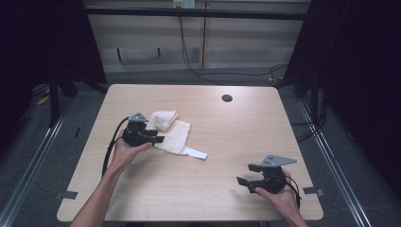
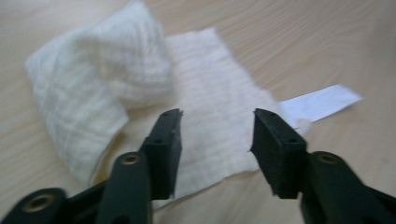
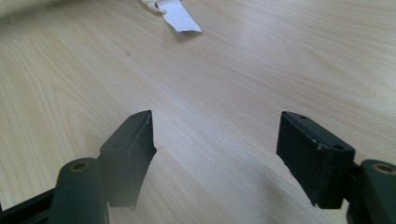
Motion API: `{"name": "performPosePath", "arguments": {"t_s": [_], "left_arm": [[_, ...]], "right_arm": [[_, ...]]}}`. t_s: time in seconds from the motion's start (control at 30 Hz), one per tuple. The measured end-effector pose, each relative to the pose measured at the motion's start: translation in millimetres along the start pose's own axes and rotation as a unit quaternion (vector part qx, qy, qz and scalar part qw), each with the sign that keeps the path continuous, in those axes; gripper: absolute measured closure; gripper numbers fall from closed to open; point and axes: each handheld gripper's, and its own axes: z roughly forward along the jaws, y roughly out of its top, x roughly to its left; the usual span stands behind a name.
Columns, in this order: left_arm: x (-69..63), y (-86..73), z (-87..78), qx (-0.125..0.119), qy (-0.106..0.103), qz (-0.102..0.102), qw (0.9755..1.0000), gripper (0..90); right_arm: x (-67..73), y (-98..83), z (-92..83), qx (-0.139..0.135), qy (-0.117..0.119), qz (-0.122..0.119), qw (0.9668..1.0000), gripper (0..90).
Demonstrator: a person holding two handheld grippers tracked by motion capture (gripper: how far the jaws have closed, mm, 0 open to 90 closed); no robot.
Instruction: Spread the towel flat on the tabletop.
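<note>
Two grippers sit over the pale wooden table (image 1: 198, 189); I have one in each hand. My left gripper (image 1: 158, 137) is at the left of the table, pointing right, right at the near-left edge of the cream cloth (image 1: 172, 130); its jaws stand apart with nothing pinched between the pads — in the left gripper view the left gripper (image 2: 217, 135) hangs just over the flat part of the cloth (image 2: 210, 116), not clamped on it. One end of the cloth is bunched into a thick fold on the far-left side; the rest lies flat on the table, left of centre; a white label (image 1: 195, 152) sticks out from its near-right corner, also seen in the right gripper view (image 3: 180, 16). My right gripper (image 1: 248, 174) is at the near right, well apart from the cloth, pointing left — its jaws (image 3: 217, 149) gape wide over bare wood, holding nothing. Far off, a small dark round hole (image 1: 227, 98) marks the tabletop.
</note>
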Motion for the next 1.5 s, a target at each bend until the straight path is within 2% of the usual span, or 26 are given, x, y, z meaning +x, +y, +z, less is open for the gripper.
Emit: {"name": "performPosePath", "arguments": {"t_s": [0.07, 0.2, 0.3, 0.33, 0.43, 0.47, 0.5, 0.57, 0.6, 0.63, 0.7, 0.73, 0.77, 0.83, 1.03, 1.17, 1.23, 1.3, 1.4, 1.5], "left_arm": [[1.7, -2.9, 8.8, 0.014, -0.002, -0.006, 0.9999, 46.0], [3.2, -4.8, 18.9, 0.017, 0.003, -0.014, 0.9997, 43.4], [2.9, -5.4, 25.3, 0.027, 0.014, -0.006, 0.9995, 42.6], [2.3, -5.9, 27.4, 0.02, 0.01, -0.014, 0.9997, 43.0], [0.5, -7.3, 31.1, 0.031, 0.005, -0.001, 0.9995, 47.2], [-1.1, -8.4, 33.5, 0.034, 0.003, 0.011, 0.9994, 49.4], [-4.5, -9.3, 35.4, 0.037, 0.013, 0.023, 0.999, 51.4], [-9.2, -9.4, 37.2, 0.035, 0.02, 0.033, 0.9986, 51.6], [-10.2, -9.3, 37.3, 0.039, 0.017, 0.042, 0.9983, 55.0], [-12.2, -9.7, 37.5, 0.039, 0.026, 0.048, 0.9977, 58.4], [-12.0, -10.6, 36.3, 0.037, 0.028, 0.039, 0.9982, 69.6], [-11.1, -11.7, 35.6, 0.034, 0.03, 0.043, 0.998, 74.9], [-11.4, -12.4, 35.3, 0.033, 0.03, 0.038, 0.9983, 77.9], [-10.6, -13.6, 34.4, 0.031, 0.024, 0.028, 0.9988, 82.4], [-16.2, -16.0, 31.1, 0.039, 0.018, 0.035, 0.9985, 84.9], [-21.8, -20.9, 28.3, 0.037, -0.006, 0.029, 0.9989, 84.9], [-25.9, -23.9, 27.6, 0.036, -0.031, 0.022, 0.9987, 84.8], [-33.3, -24.5, 26.8, 0.04, -0.028, 0.04, 0.998, 84.9], [-44.0, -24.5, 26.8, 0.049, -0.029, 0.055, 0.9969, 84.8], [-52.9, -27.4, 26.8, 0.047, -0.044, 0.068, 0.9956, 84.8]], "right_arm": [[0.5, 0.0, 0.4, 0.0, 0.0, -0.001, 1.0, 27.1], [0.7, 0.1, 0.9, 0.001, 0.001, 0.0, 1.0, 27.0], [0.4, 0.1, 1.2, 0.002, -0.001, -0.001, 1.0, 26.7], [1.0, 0.3, 0.7, 0.001, -0.005, -0.004, 1.0, 26.8], [1.7, 0.3, 0.5, 0.001, -0.004, -0.006, 1.0, 26.7], [1.9, 0.2, 0.6, 0.002, -0.004, -0.006, 1.0, 26.8], [2.0, 0.2, 0.9, 0.004, -0.003, -0.005, 1.0, 26.8], [1.9, 0.1, 1.7, 0.006, -0.003, -0.005, 1.0, 26.8], [1.7, 0.2, 2.3, 0.006, -0.002, -0.005, 1.0, 26.7], [1.9, 0.3, 2.5, 0.006, -0.003, -0.006, 1.0, 26.7], [2.2, 0.5, 2.8, 0.008, -0.005, -0.007, 0.9999, 26.7], [2.4, 0.5, 2.7, 0.007, -0.005, -0.008, 0.9999, 26.7], [2.7, 0.4, 2.6, 0.008, -0.005, -0.008, 0.9999, 26.8], [3.1, 0.3, 2.7, 0.008, -0.006, -0.009, 0.9999, 26.8], [3.0, 0.3, 2.9, 0.01, -0.007, -0.008, 0.9999, 26.8], [3.4, 0.6, 4.3, 0.011, -0.006, -0.011, 0.9999, 26.8], [4.5, 1.0, 4.9, 0.013, -0.005, -0.01, 0.9998, 26.8], [5.3, 1.3, 5.6, 0.014, -0.004, -0.012, 0.9998, 26.8], [6.5, 1.7, 6.4, 0.016, -0.003, -0.013, 0.9998, 26.8], [7.5, 1.9, 6.6, 0.014, -0.003, -0.016, 0.9998, 27.5]]}}
